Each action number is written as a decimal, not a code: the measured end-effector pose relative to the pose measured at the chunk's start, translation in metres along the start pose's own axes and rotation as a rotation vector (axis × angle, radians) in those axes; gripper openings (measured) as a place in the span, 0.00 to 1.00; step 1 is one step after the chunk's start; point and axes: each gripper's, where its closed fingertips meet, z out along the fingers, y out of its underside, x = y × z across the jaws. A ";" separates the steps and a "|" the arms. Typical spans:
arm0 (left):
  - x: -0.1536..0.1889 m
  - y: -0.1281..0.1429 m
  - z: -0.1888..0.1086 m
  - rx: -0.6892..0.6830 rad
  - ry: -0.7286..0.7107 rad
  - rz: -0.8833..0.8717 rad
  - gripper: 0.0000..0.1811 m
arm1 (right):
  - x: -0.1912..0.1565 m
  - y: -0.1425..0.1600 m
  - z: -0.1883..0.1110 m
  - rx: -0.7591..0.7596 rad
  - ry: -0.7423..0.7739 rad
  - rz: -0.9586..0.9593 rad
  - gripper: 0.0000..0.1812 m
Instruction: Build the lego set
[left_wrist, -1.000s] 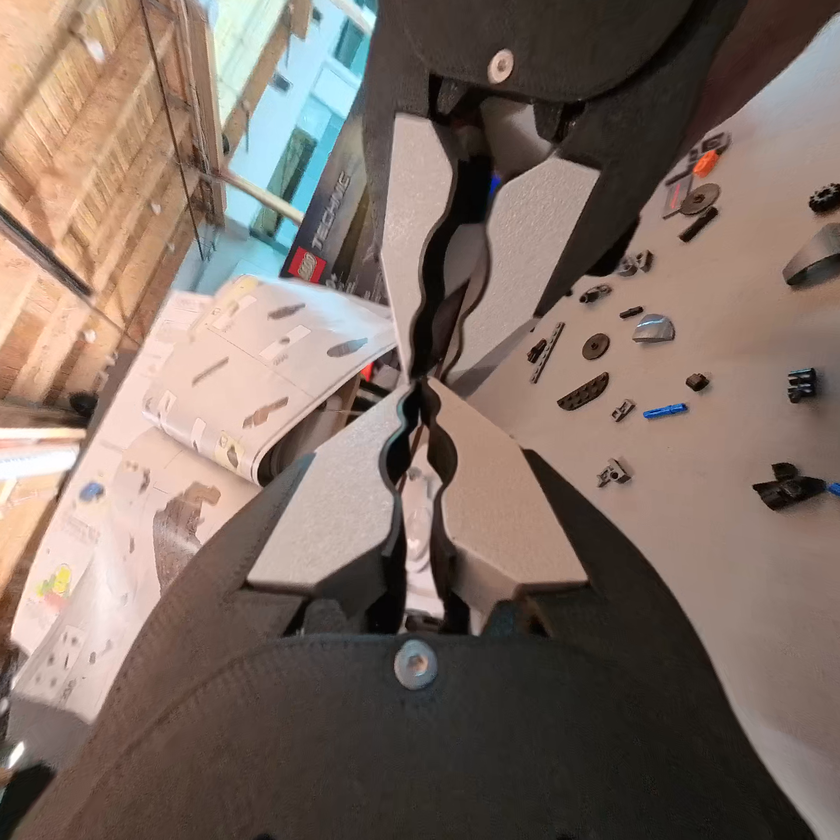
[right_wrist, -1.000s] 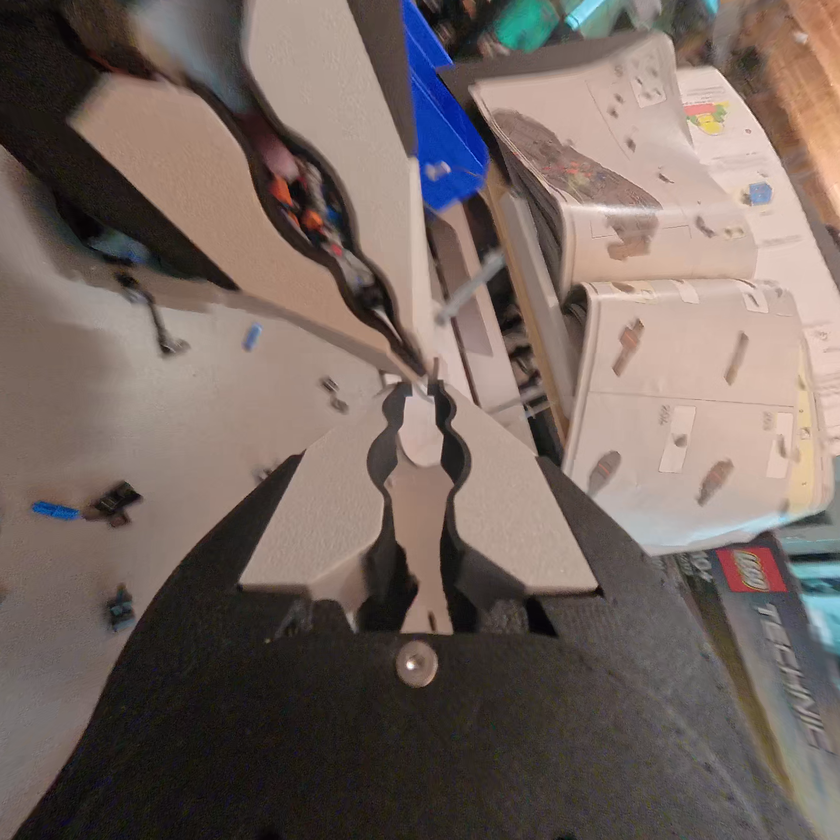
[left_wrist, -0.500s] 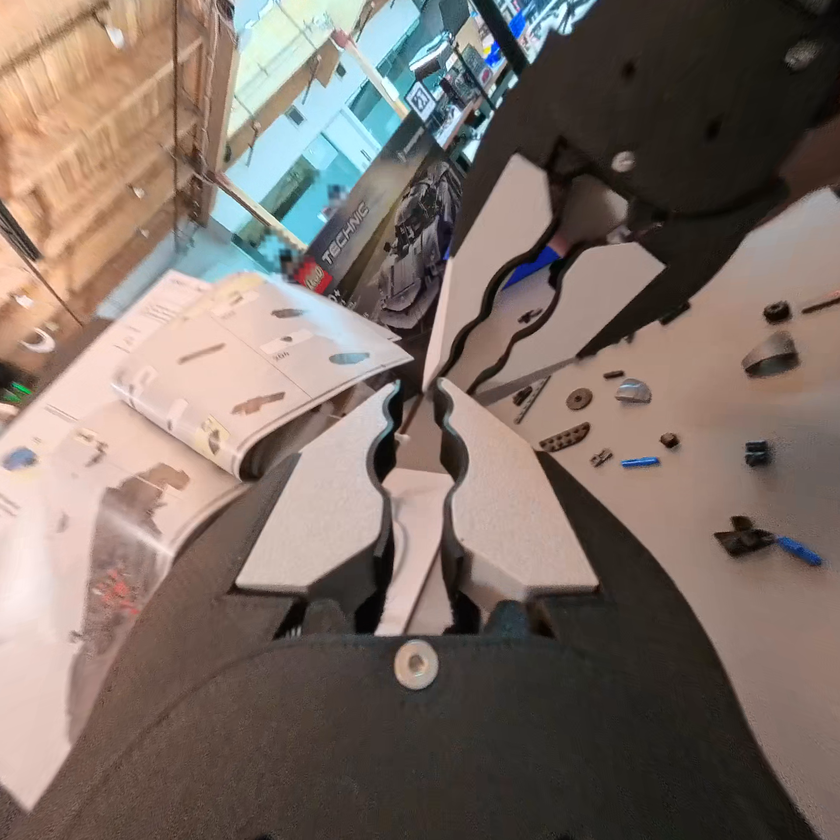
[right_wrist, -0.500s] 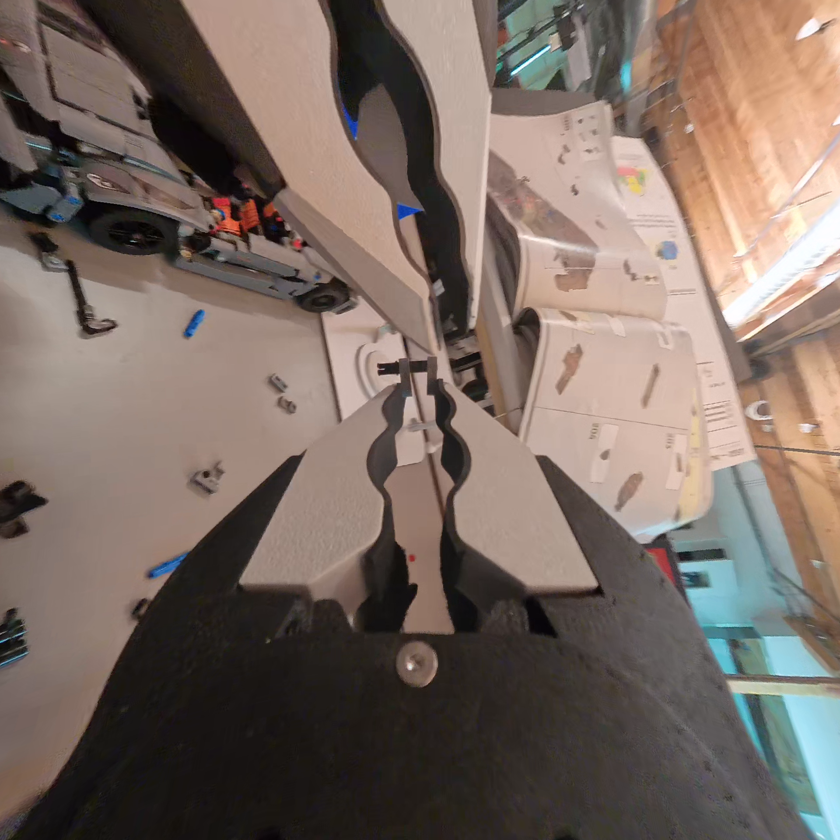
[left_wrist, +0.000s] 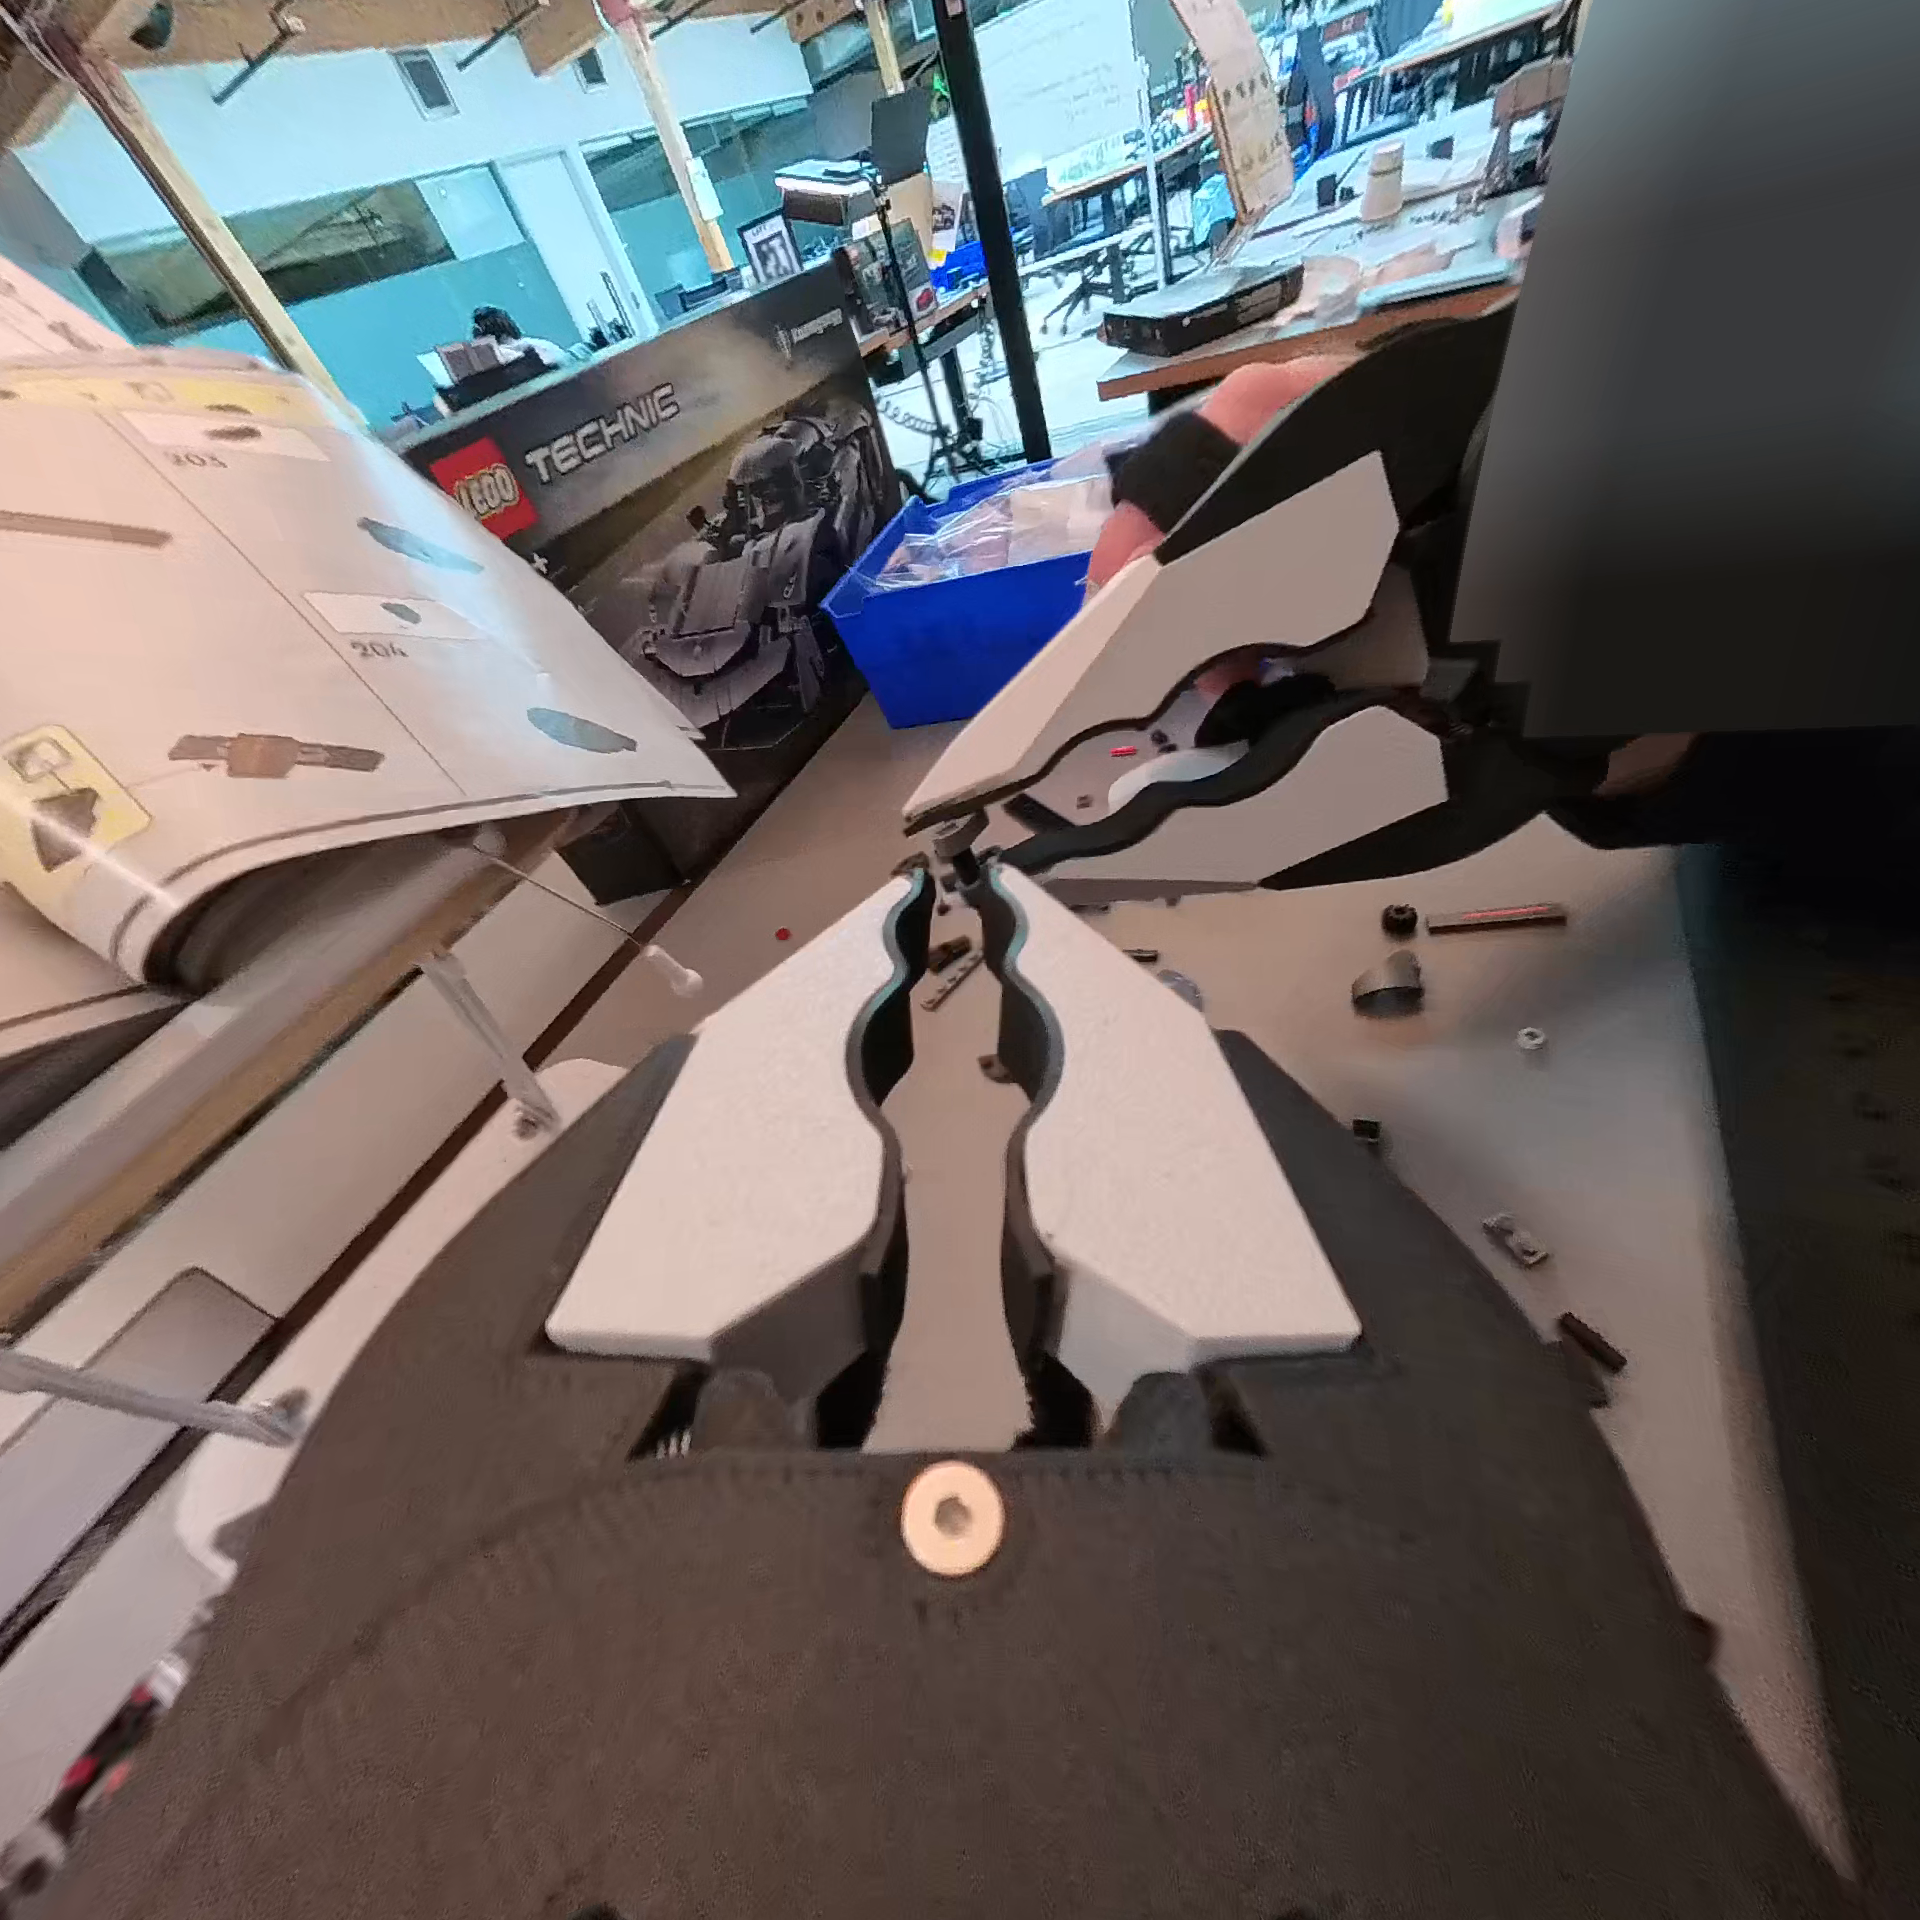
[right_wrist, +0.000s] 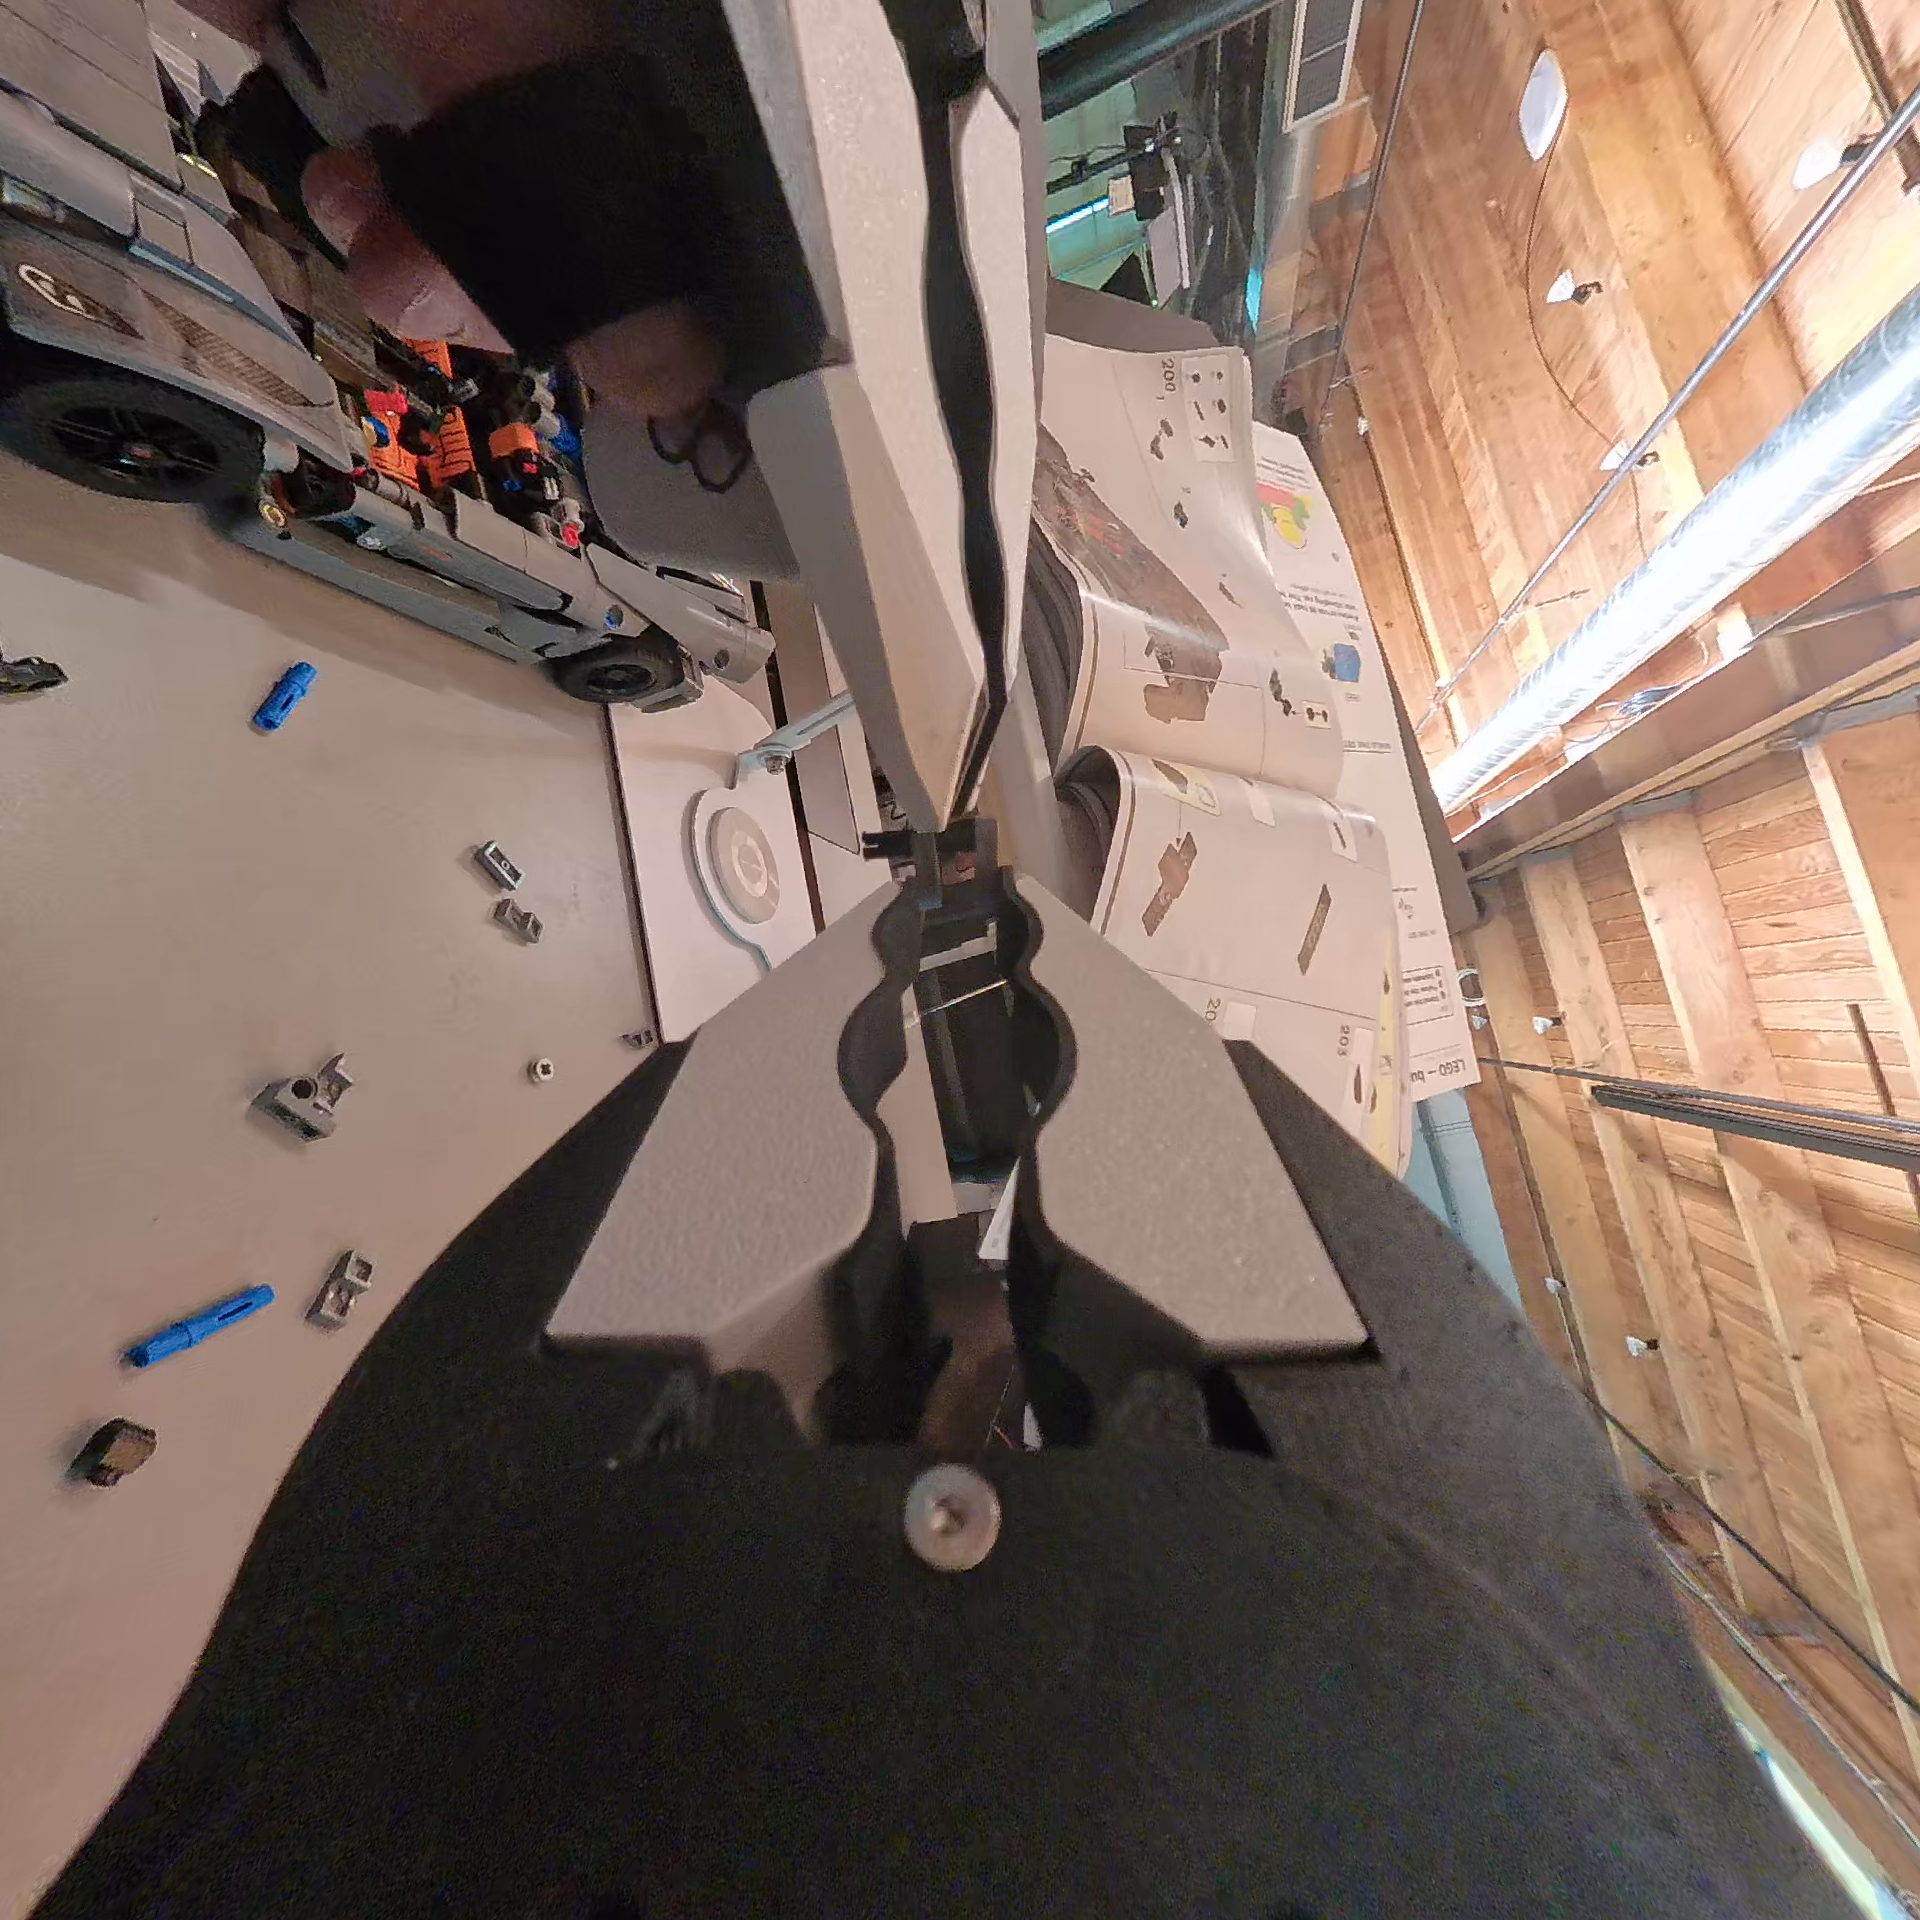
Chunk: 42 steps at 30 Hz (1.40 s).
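- The left gripper (left_wrist: 956, 883) has its tips nearly together and pinches a small dark piece (left_wrist: 964, 860) between them.
- The right gripper (right_wrist: 951, 868) is clenched on a small grey piece (right_wrist: 954, 860); a black pin (right_wrist: 883, 842) projects from that piece to the side.
- The two grippers meet tip to tip above the table (left_wrist: 1455, 1101). In the left wrist view the right gripper (left_wrist: 961, 826) comes in from the right, and a hand (left_wrist: 1174, 488) shows behind it.
- In the right wrist view the left gripper (right_wrist: 951, 816) comes down from the top, with fingers (right_wrist: 416, 260) in a black strap wrapped around it.
- Whether the two held pieces are already joined cannot be told.
- Loose parts lie scattered on the table: a blue pin (right_wrist: 197, 1328), a short blue pin (right_wrist: 283, 696), grey connectors (right_wrist: 303, 1093), a curved grey panel (left_wrist: 1387, 982).
- A partly built grey car (right_wrist: 343, 499) with orange parts inside stands at the far edge of the table.
- An open manual (left_wrist: 260, 644) sits on a stand to one side.
- The set box (left_wrist: 675, 540) and a blue bin (left_wrist: 956, 623) holding bags stand behind the manual.
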 end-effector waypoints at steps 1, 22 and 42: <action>-0.001 0.000 0.000 0.003 0.011 -0.030 0.05 | -0.001 0.000 0.000 -0.001 0.000 -0.007 0.06; 0.019 0.011 0.007 -0.016 0.101 0.099 0.00 | -0.022 -0.011 -0.007 0.108 -0.220 0.178 0.06; -0.066 0.041 -0.017 -0.123 -0.220 -0.026 0.00 | -0.134 0.001 0.039 -0.062 -0.794 0.570 0.12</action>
